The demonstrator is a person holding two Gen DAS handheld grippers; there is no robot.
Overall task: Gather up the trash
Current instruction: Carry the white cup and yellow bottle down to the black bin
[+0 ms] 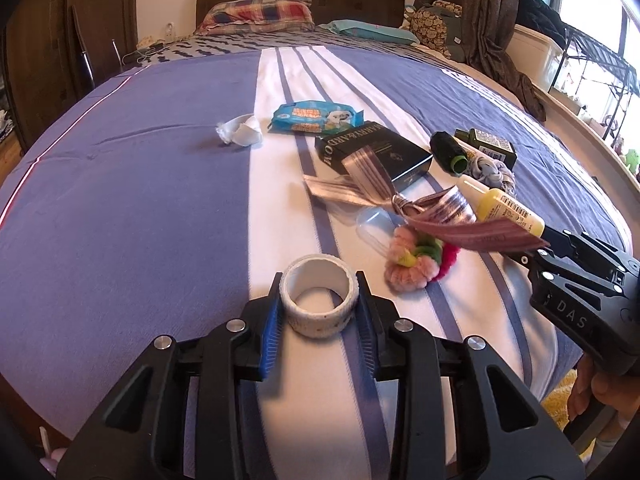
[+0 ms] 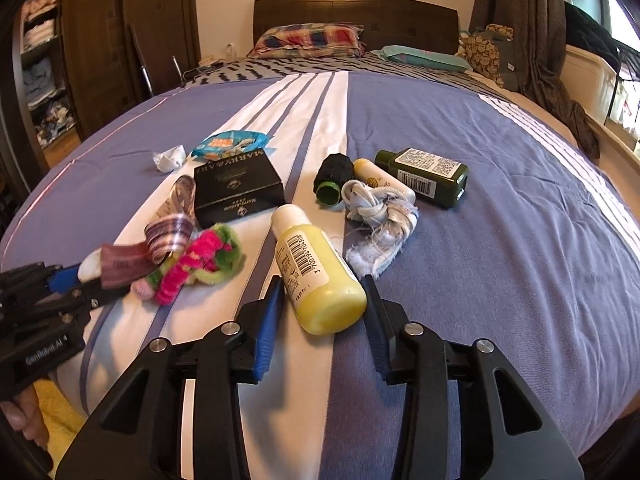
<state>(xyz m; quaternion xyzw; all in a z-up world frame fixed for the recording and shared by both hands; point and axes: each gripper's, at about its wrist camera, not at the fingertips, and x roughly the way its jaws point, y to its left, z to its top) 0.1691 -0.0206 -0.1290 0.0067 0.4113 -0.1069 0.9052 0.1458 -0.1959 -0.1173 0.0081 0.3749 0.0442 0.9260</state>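
My left gripper [image 1: 319, 292] has its blue pads on both sides of a white tape roll [image 1: 319, 300] on the bed; the pads touch the roll. My right gripper [image 2: 322, 294] is open around the base of a yellow bottle [image 2: 314, 274] that lies on the bedspread; gaps show on both sides. The right gripper also shows in the left wrist view [image 1: 532, 248] beside that bottle [image 1: 504, 206]. A crumpled white tissue [image 1: 240, 130] lies further back on the left. A shiny ribbon [image 1: 372, 184] and a blue wipes packet [image 1: 314, 116] lie in the middle.
A black box [image 2: 236, 190], a pink-green pipe-cleaner flower [image 2: 200, 266], a frayed white rag [image 2: 380, 216], a black spool [image 2: 332, 182], a small white bottle [image 2: 382, 178] and a dark green bottle [image 2: 426, 176] lie on the striped bedspread [image 2: 500, 240]. Pillows and the headboard are at the back.
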